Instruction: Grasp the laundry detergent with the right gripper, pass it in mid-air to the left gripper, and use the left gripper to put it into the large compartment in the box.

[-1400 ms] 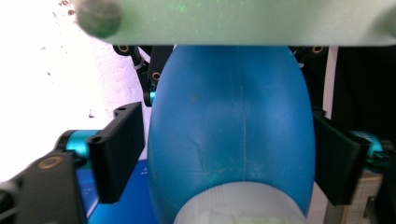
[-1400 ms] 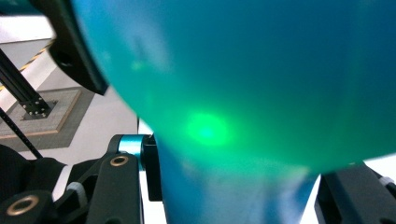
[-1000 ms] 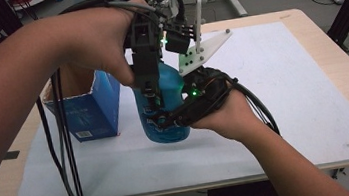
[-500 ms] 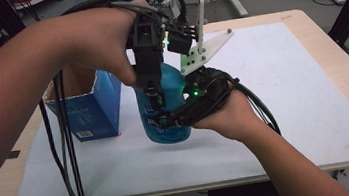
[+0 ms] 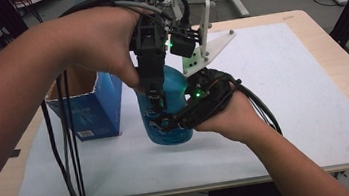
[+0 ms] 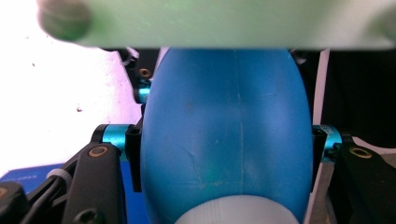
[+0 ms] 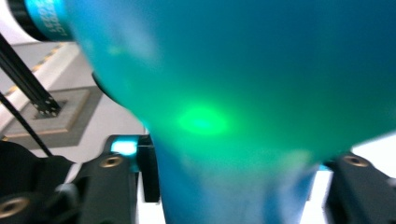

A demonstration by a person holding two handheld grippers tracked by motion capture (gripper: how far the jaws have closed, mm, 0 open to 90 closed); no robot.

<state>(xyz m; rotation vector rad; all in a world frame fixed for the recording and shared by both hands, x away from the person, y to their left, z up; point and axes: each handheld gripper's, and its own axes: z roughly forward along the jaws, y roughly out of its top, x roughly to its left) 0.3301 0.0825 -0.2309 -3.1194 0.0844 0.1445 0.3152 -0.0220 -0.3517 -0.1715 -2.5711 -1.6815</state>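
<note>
Near the desk's (image 5: 342, 82) front-left part, beside the blue box (image 5: 89, 113), both the left gripper (image 5: 155, 98) and right gripper (image 5: 165, 124) fingers clamp the blue bottle (image 5: 173, 85), the right's having just eased slightly.

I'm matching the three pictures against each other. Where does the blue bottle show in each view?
High view: blue bottle stands at the centre of the table, right of the blue box.
Left gripper view: it fills the middle, between the tongs.
Right gripper view: blurred, close up, across centre and right.
Shared landmark: the white mat.
</note>
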